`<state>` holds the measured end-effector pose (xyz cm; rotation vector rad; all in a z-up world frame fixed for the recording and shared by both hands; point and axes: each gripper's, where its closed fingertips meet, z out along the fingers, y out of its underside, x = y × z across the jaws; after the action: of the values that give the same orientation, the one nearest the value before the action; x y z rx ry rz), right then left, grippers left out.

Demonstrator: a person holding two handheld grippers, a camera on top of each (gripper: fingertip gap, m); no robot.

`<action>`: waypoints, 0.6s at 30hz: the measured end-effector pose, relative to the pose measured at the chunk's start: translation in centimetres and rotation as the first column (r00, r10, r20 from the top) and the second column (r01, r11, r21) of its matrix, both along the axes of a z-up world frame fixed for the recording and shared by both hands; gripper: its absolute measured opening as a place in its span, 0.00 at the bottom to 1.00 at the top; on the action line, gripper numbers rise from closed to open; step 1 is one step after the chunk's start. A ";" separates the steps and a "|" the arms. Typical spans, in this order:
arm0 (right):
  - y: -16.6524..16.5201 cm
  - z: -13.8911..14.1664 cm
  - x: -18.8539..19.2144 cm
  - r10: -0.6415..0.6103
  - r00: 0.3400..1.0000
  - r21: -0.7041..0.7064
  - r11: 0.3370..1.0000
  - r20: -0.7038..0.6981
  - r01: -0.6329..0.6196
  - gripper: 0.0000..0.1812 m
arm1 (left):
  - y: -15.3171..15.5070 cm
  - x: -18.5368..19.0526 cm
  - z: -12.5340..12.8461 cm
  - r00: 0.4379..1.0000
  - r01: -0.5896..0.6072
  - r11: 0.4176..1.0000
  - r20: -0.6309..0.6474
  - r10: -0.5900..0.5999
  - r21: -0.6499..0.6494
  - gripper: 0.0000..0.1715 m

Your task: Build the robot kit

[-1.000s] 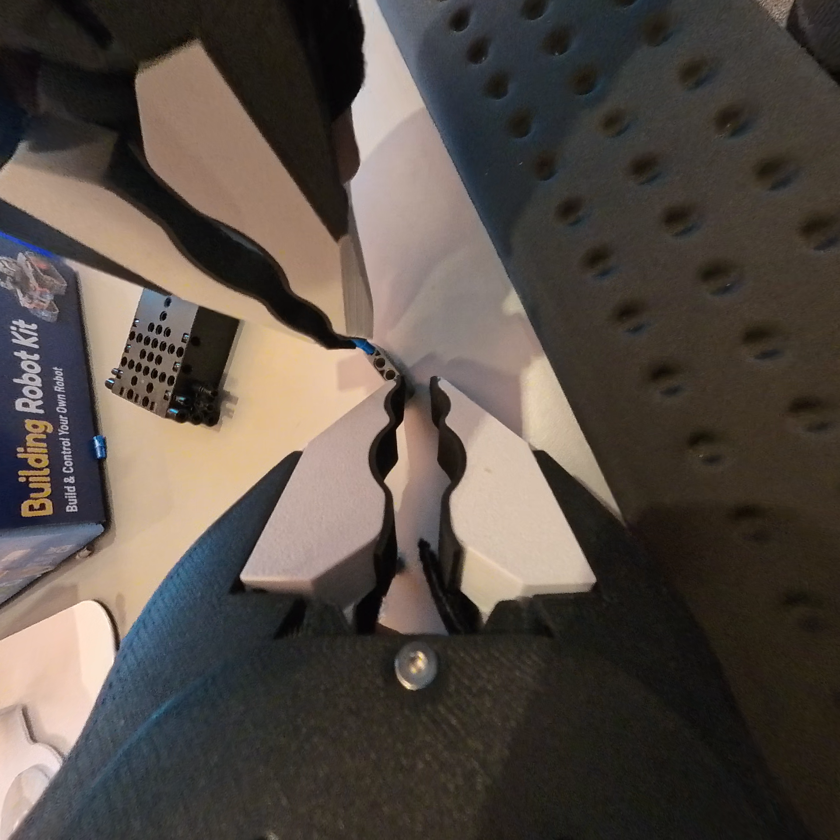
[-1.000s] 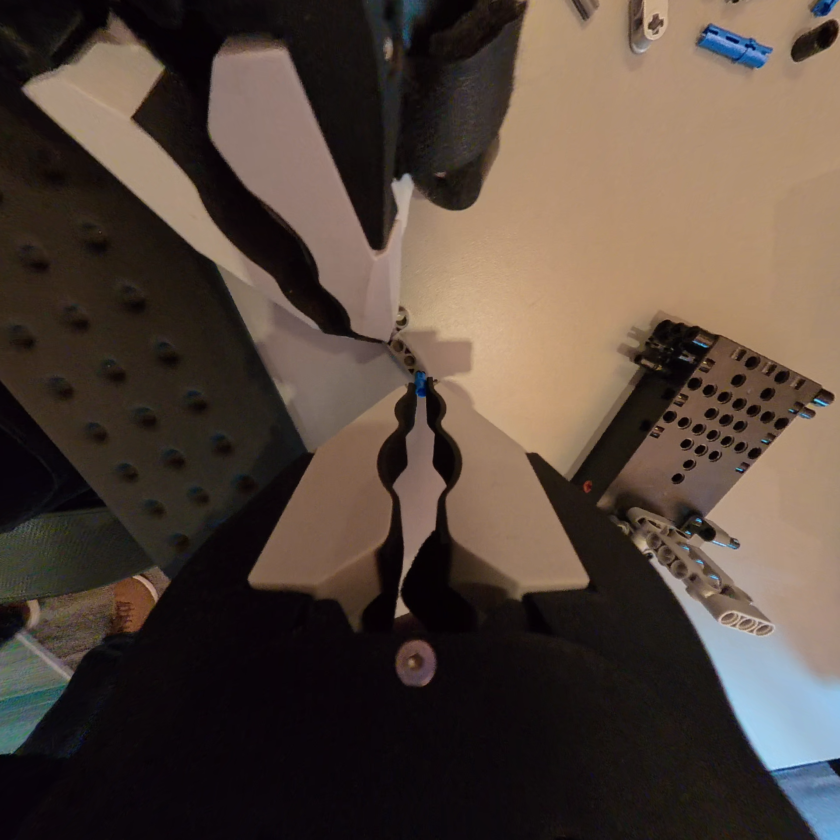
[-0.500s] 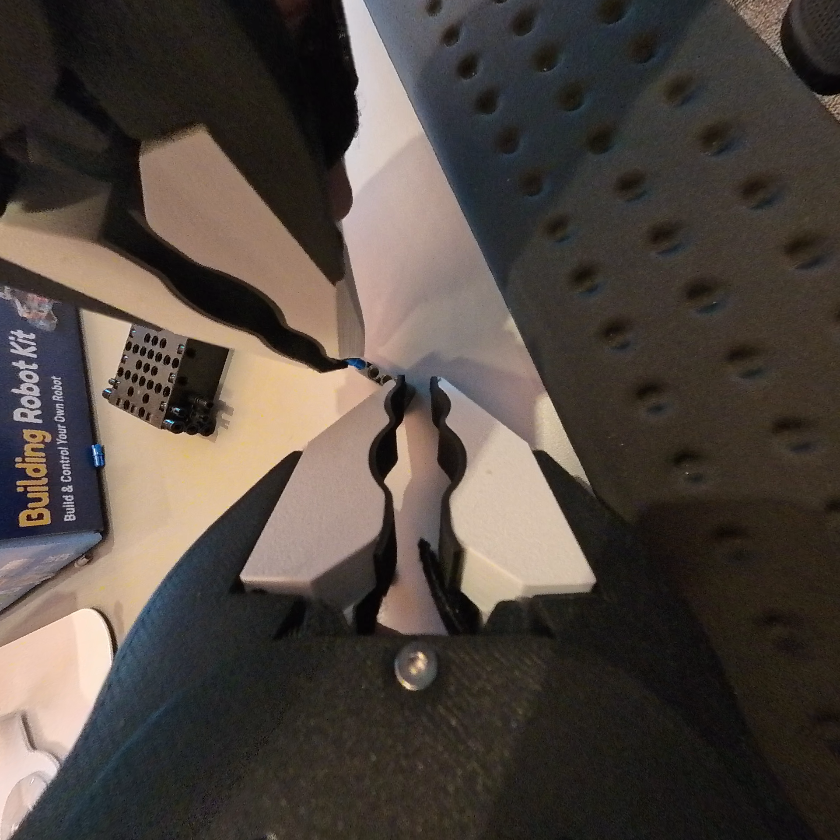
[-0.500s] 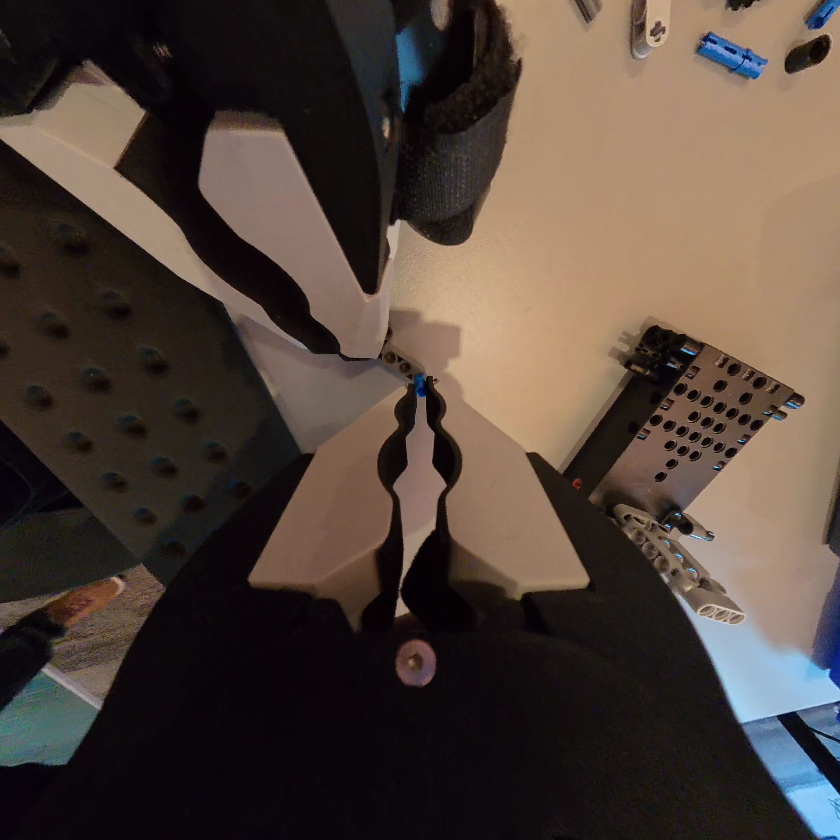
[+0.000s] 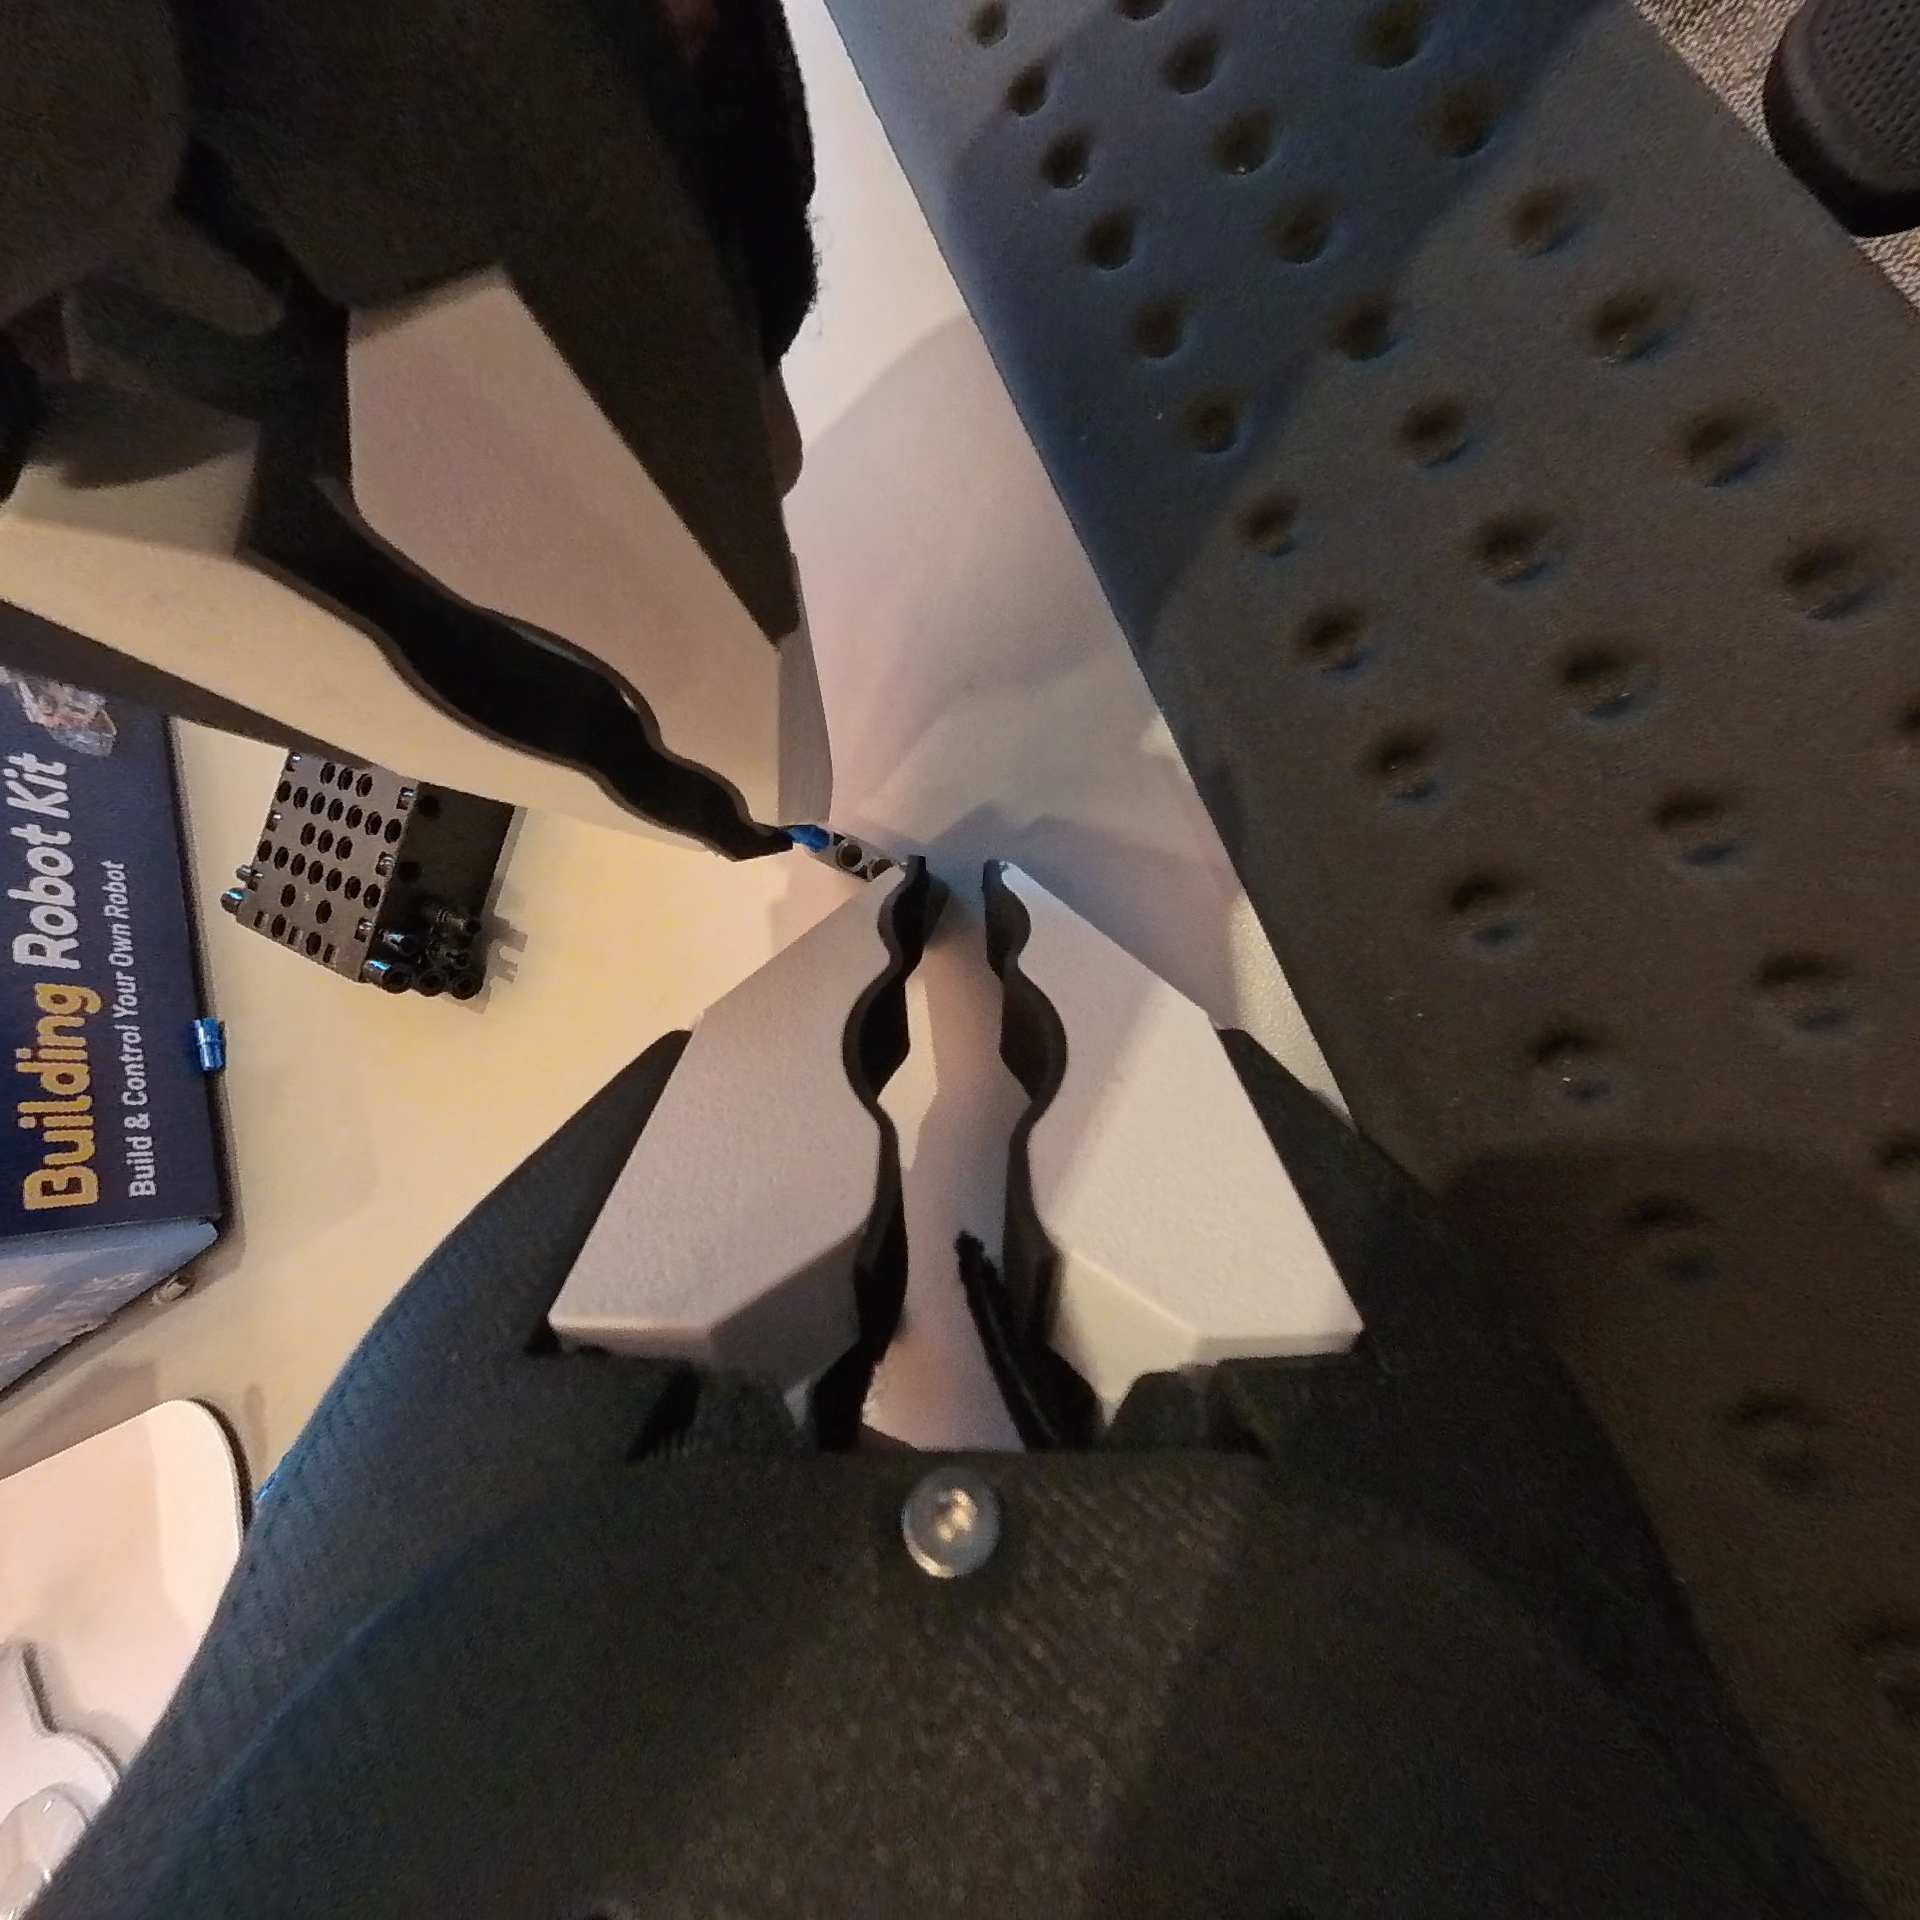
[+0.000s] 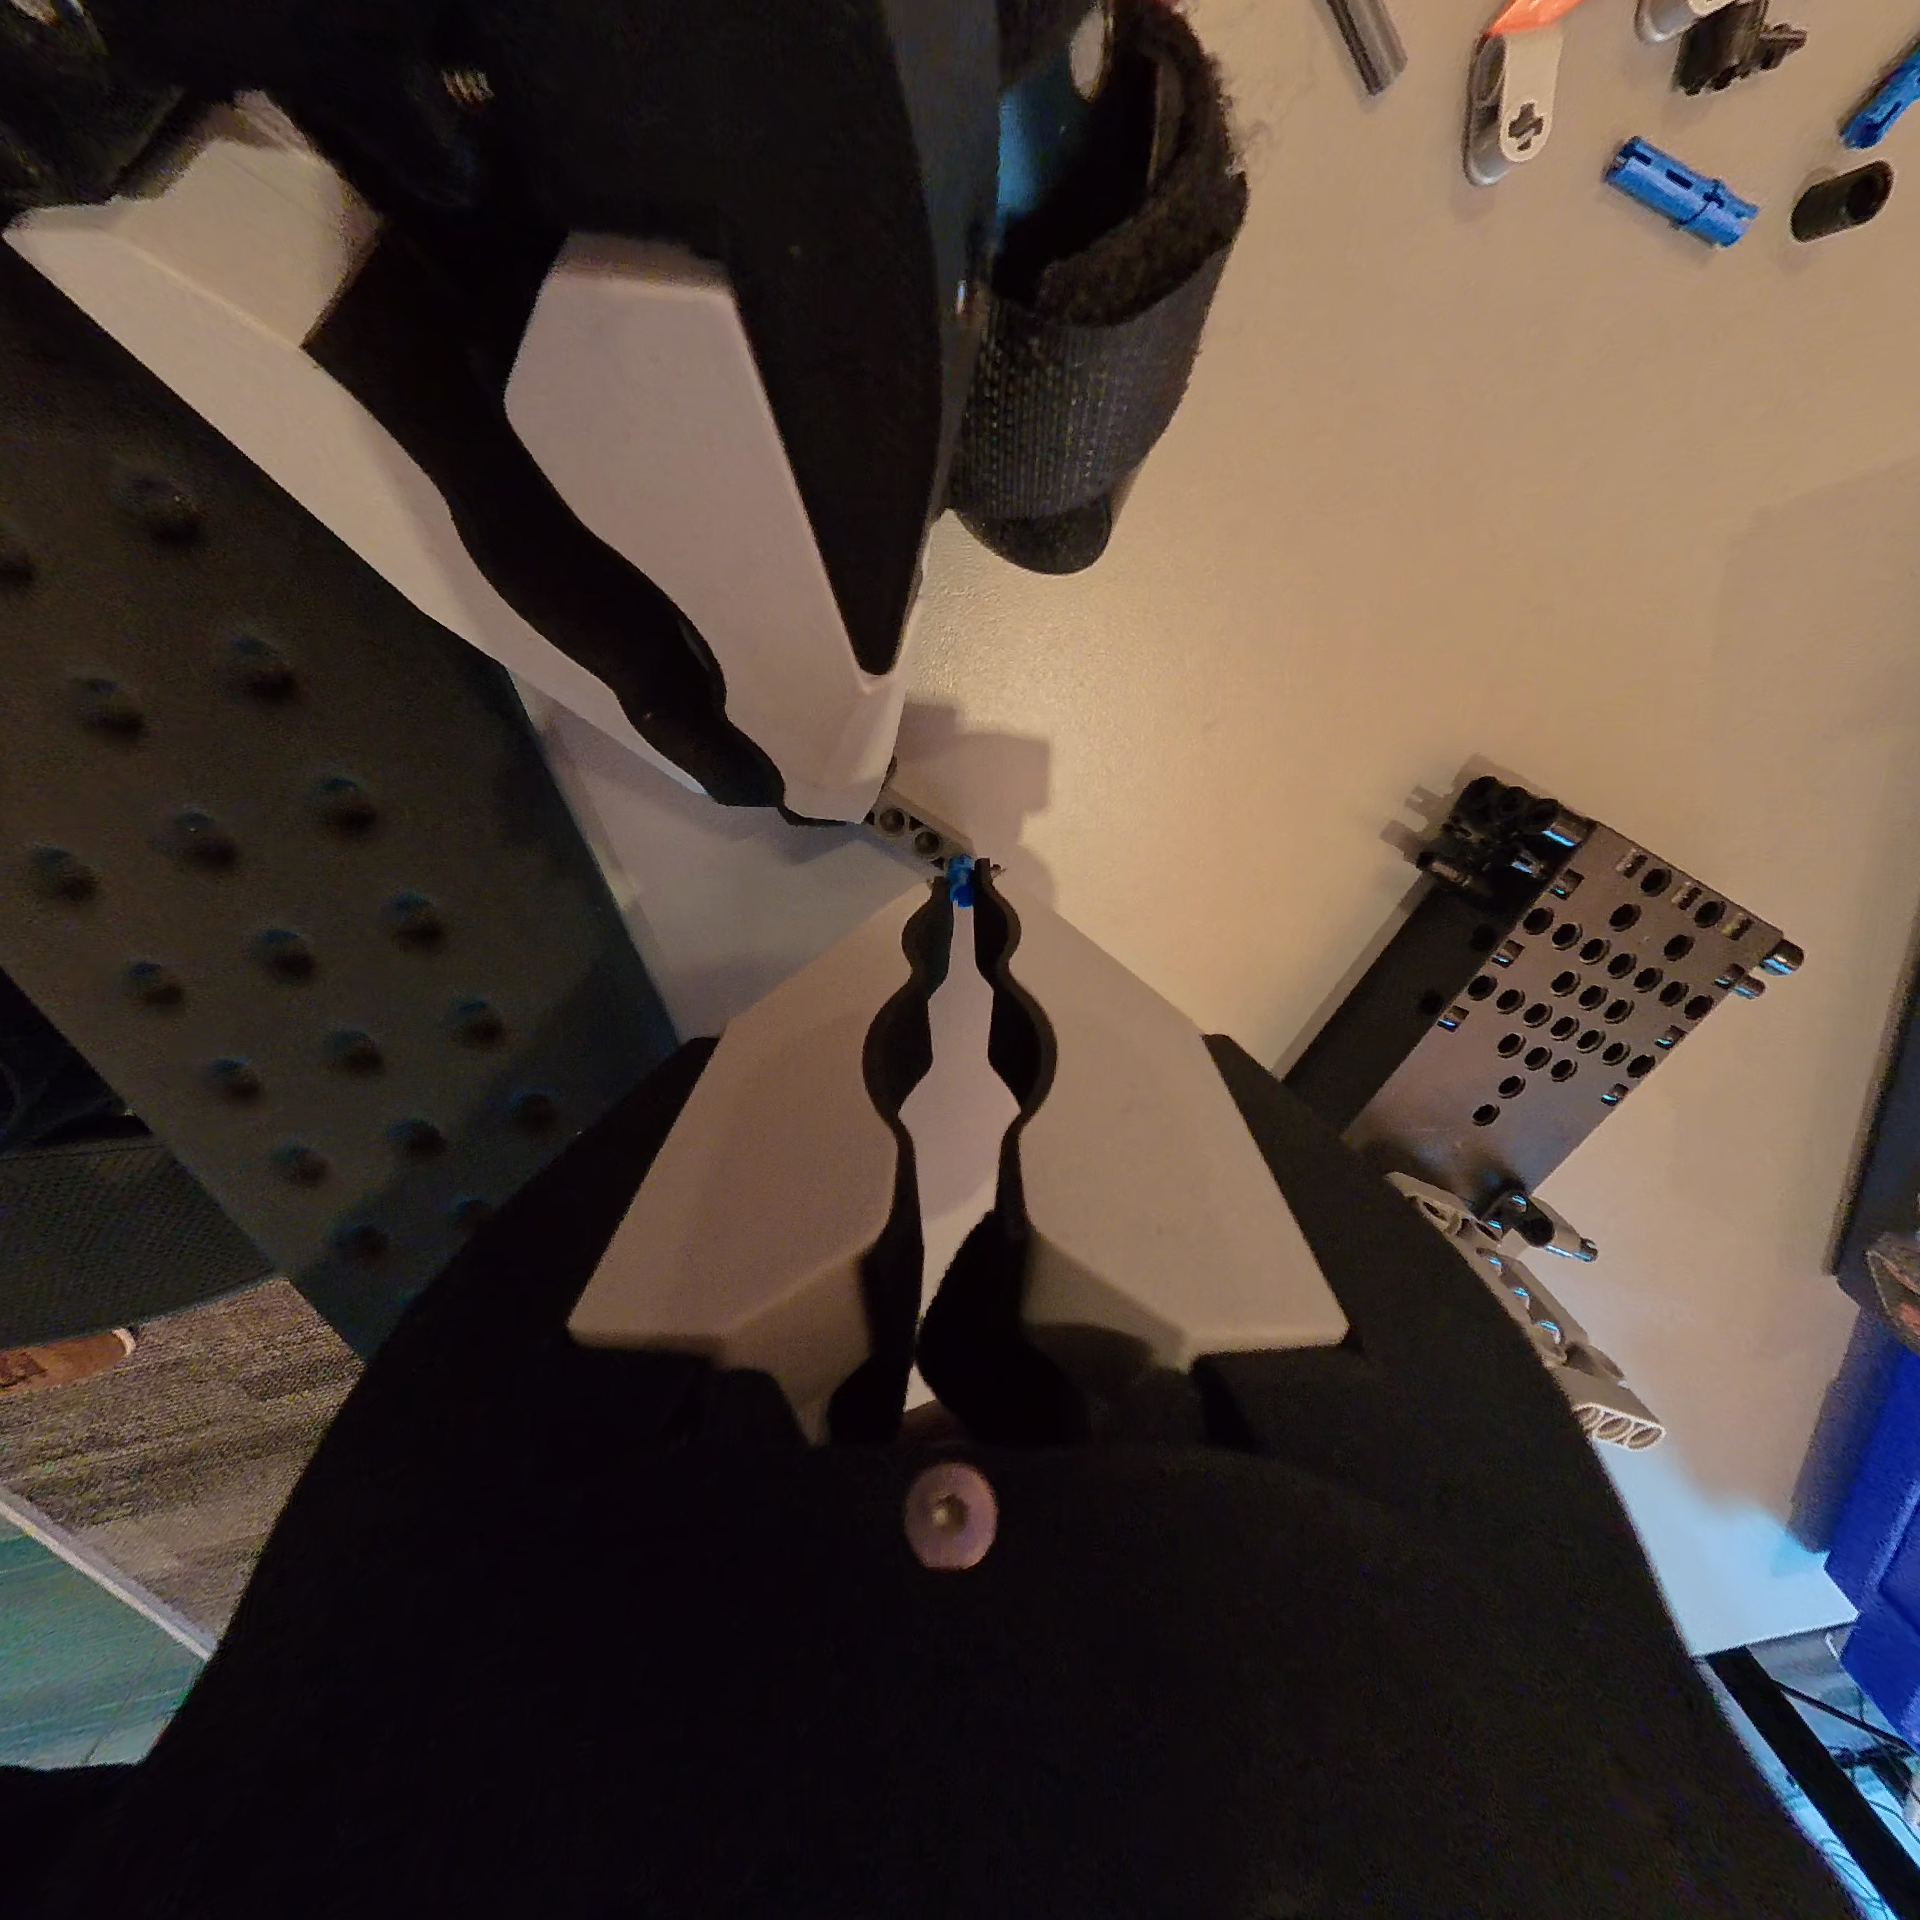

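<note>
Right gripper (image 6: pixel 964 902) fingers clenched on blue pin (image 6: pixel 961 871); left gripper (image 5: pixel 951 883) fingers grasp holed beam (image 5: pixel 862 855) at 12 o'clock, above desk (image 6: pixel 1403 582).

In the right wrist view, a small pin (image 6: pixel 961 869) sits between the right gripper (image 6: pixel 964 896) tips, with a holed beam (image 6: pixel 920 831) touching it at eleven o'clock, apparently pinched by the left gripper (image 6: pixel 821 795). A perforated plate (image 6: pixel 1590 1013) lies on the table (image 6: pixel 1403 582) at three o'clock; loose parts (image 6: pixel 1678 192) lie at one o'clock.
</note>
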<state>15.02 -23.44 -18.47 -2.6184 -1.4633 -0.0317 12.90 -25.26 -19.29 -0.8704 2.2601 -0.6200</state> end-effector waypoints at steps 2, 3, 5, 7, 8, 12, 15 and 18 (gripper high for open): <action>0.0 0.0 0.0 0.000 1.000 0.001 1.000 -0.006 0.000 0.01 | 0.0 0.0 0.0 1.000 0.000 1.000 0.000 0.000 -0.001 0.05; 0.0 0.0 0.0 -0.002 1.000 0.000 1.000 -0.007 0.002 0.01 | 0.0 0.0 0.0 1.000 0.000 1.000 0.000 0.000 -0.001 0.05; 0.0 0.0 0.0 0.004 1.000 0.001 1.000 -0.002 -0.004 0.01 | 0.0 0.0 0.0 1.000 0.001 1.000 0.000 -0.001 -0.002 0.05; 0.0 0.0 0.0 0.004 1.000 -0.005 1.000 -0.005 -0.004 0.01 | 0.0 0.0 0.0 1.000 0.001 1.000 0.000 -0.001 -0.002 0.05; 0.0 0.0 0.0 0.005 1.000 -0.008 1.000 -0.008 -0.005 0.01 | 0.0 0.0 0.0 1.000 0.001 1.000 -0.001 -0.001 -0.003 0.05; 0.0 -0.1 0.0 0.011 1.000 -0.022 1.000 -0.010 -0.011 0.01 | 0.0 0.0 0.0 1.000 0.002 1.000 -0.002 -0.002 -0.005 0.05; 0.1 -0.2 -0.1 0.016 1.000 -0.035 0.999 -0.007 -0.016 0.01 | 0.0 0.0 0.0 1.000 0.003 1.000 -0.003 -0.003 -0.006 0.05; 0.1 -0.3 -0.1 0.021 1.000 -0.044 0.999 -0.011 -0.021 0.01 | 0.0 0.0 0.0 1.000 0.003 1.000 -0.003 -0.003 -0.009 0.05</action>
<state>14.96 -23.32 -18.76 -2.6335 -1.5047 0.0166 12.89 -25.29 -19.31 -0.8726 2.2631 -0.6312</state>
